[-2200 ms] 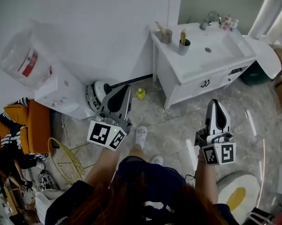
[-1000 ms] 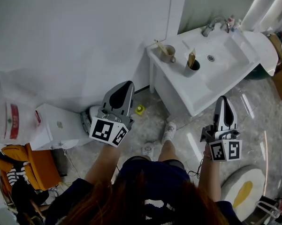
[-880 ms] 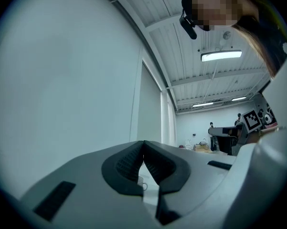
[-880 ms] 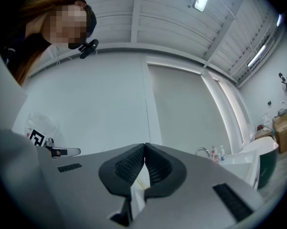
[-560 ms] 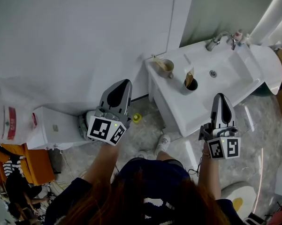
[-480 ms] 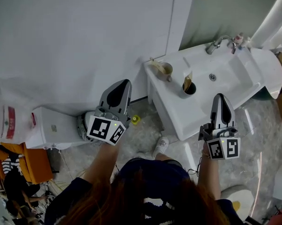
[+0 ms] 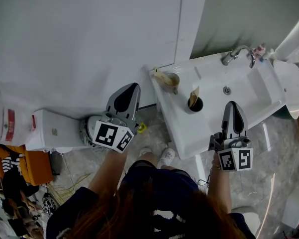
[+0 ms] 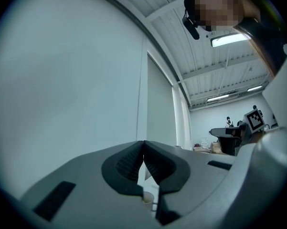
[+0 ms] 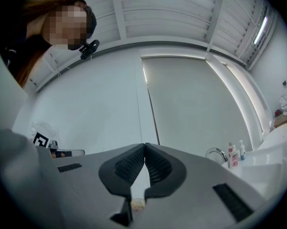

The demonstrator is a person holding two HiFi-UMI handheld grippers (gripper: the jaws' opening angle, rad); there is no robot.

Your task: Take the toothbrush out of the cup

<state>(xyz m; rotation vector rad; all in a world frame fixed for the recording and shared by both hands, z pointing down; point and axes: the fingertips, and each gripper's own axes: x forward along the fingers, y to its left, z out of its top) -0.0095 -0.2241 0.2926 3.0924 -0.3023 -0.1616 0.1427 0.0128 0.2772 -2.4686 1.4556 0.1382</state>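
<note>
On the white vanity top [image 7: 181,128] stand two cups. A beige cup [image 7: 171,81] holds a thin toothbrush [image 7: 159,75] that leans left. A dark cup [image 7: 195,104] holds a tan upright item [image 7: 193,94]. My left gripper [image 7: 132,85] hovers left of the vanity's corner, shut and empty, jaws [image 8: 143,149] pressed together. My right gripper [image 7: 233,104] hangs over the vanity's front edge, right of the dark cup, also shut and empty [image 9: 144,151]. A bit of a cup shows below each pair of jaws.
A faucet [image 7: 235,55] and small bottles [image 7: 260,49] stand behind the basin [image 7: 239,91]. A white box-like unit [image 7: 52,131], a round device [image 7: 88,128] and a yellow object [image 7: 142,127] sit on the floor at left. My shoes [image 7: 162,157] are by the vanity's base.
The vanity and its cups have come nearer as I walked toward them. Both grippers moved forward with me and stayed shut.
</note>
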